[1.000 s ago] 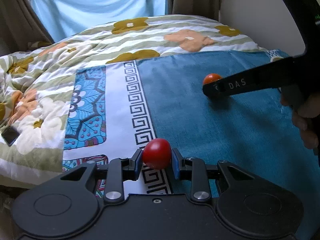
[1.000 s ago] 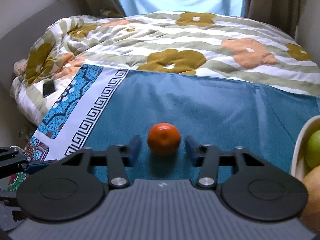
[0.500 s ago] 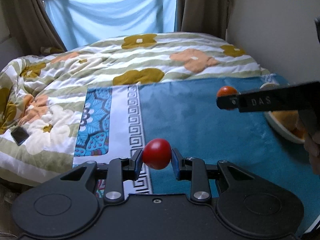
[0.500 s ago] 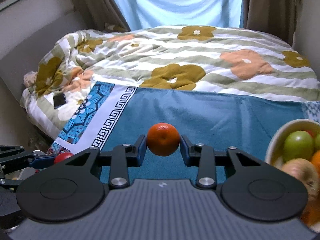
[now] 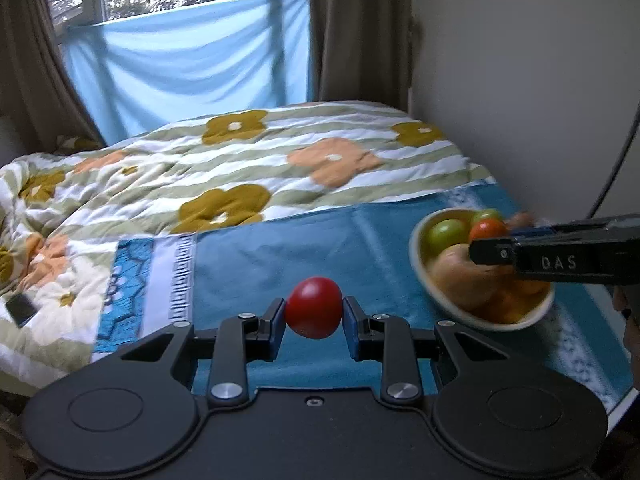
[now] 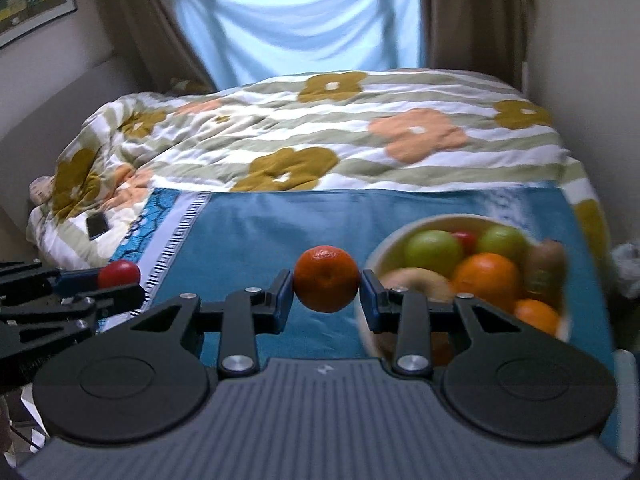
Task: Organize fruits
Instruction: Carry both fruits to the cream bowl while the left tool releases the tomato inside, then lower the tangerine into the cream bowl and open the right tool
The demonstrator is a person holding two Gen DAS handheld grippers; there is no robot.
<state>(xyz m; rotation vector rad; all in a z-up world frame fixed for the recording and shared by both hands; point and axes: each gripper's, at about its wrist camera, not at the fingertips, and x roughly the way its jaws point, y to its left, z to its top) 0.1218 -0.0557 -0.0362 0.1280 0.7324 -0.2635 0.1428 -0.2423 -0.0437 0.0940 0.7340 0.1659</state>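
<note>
Over the bed, the left claw (image 5: 314,322) holds a red tomato (image 5: 314,307), the right claw (image 6: 326,298) a tangerine (image 6: 327,278); neither fruit is in the nearly full bowl (image 6: 384,240) yet.

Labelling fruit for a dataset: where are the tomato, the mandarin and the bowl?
tomato (image 5: 314,307), left wrist view, middle of its red skin.
mandarin (image 6: 327,279), right wrist view, centre of its peel.
bowl (image 6: 384,242), right wrist view, left rim.

Left tool (image 5: 314,320) and right tool (image 6: 327,294) are each clamped tight, raised, side by side.
</note>
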